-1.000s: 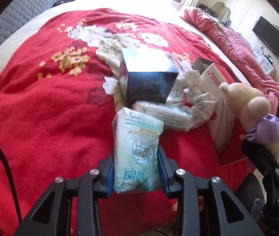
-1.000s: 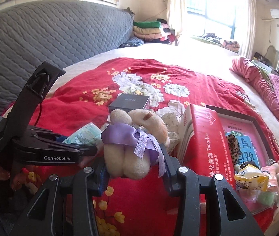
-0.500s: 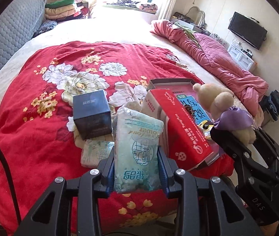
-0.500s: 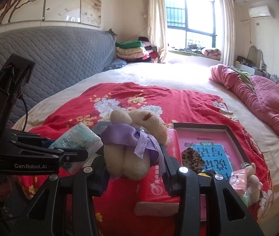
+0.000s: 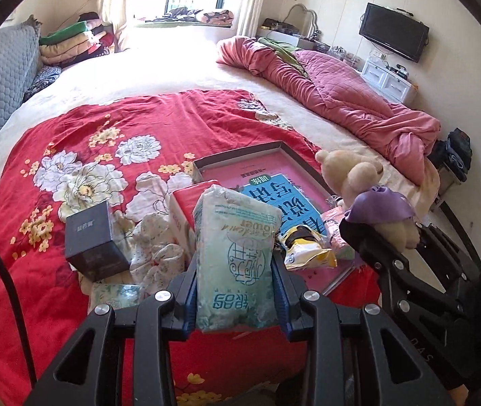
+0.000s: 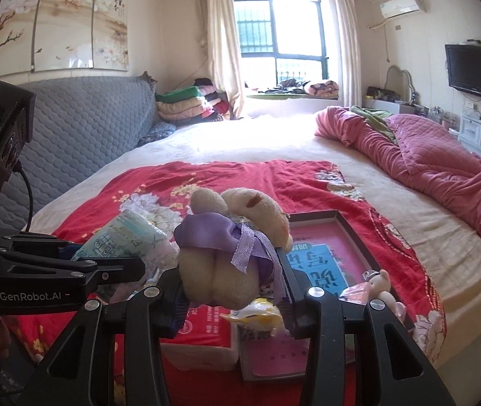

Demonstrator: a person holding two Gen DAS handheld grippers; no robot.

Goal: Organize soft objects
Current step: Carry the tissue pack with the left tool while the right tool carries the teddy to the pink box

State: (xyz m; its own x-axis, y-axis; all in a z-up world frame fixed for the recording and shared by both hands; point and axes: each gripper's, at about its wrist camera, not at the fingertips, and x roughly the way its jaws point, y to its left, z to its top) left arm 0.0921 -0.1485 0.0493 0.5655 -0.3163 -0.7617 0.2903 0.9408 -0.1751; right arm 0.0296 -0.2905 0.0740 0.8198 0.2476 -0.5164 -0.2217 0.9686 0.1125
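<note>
A: What does each hand-held gripper carry?

B: The left hand-held gripper (image 5: 237, 299) is clamped on a tissue pack (image 5: 237, 253), raised above the bed; the right hand-held gripper (image 6: 232, 296) is closed around a plush bear (image 6: 237, 253) in a purple dress.

A: Why held aloft?

B: Probably for dropping into the open box (image 5: 240, 159) ahead of both; a snack packet (image 5: 304, 247) already lies inside.
</note>
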